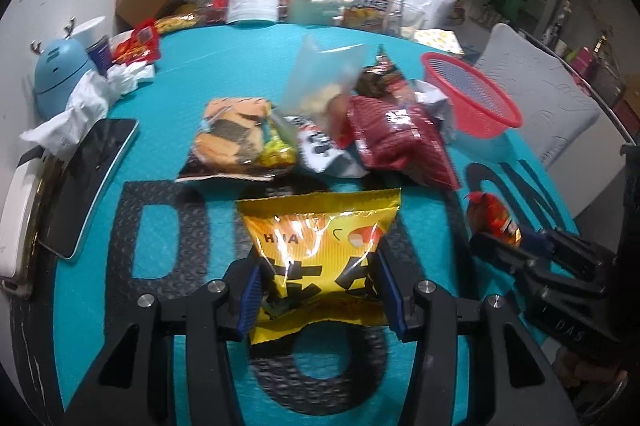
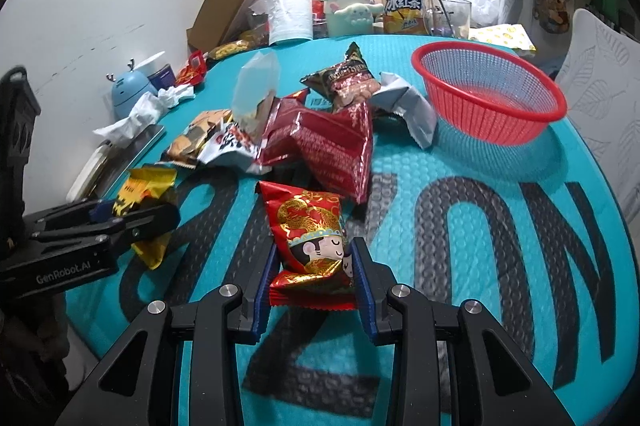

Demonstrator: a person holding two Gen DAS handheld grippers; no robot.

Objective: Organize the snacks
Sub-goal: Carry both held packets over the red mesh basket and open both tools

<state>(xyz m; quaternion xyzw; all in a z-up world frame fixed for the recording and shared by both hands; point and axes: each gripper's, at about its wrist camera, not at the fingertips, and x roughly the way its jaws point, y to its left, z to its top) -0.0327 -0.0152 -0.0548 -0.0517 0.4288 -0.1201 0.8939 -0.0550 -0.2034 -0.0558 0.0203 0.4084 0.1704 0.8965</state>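
Teal worktop (image 2: 500, 186) cluttered with snack packets; red basket (image 2: 490, 98) set at far right. Yellow packet (image 1: 320, 254) is gripped by left tongs (image 1: 320, 290). Red packet (image 2: 310, 238) is apparently clamped by right tongs (image 2: 314, 284).

Pretty even indoor light overall, glare popping off the yellow snack bag (image 1: 320, 250) foil and red dragon packet (image 2: 310, 226), far clutter in the left view goes soft, and heavy fisheye bending with black corners.
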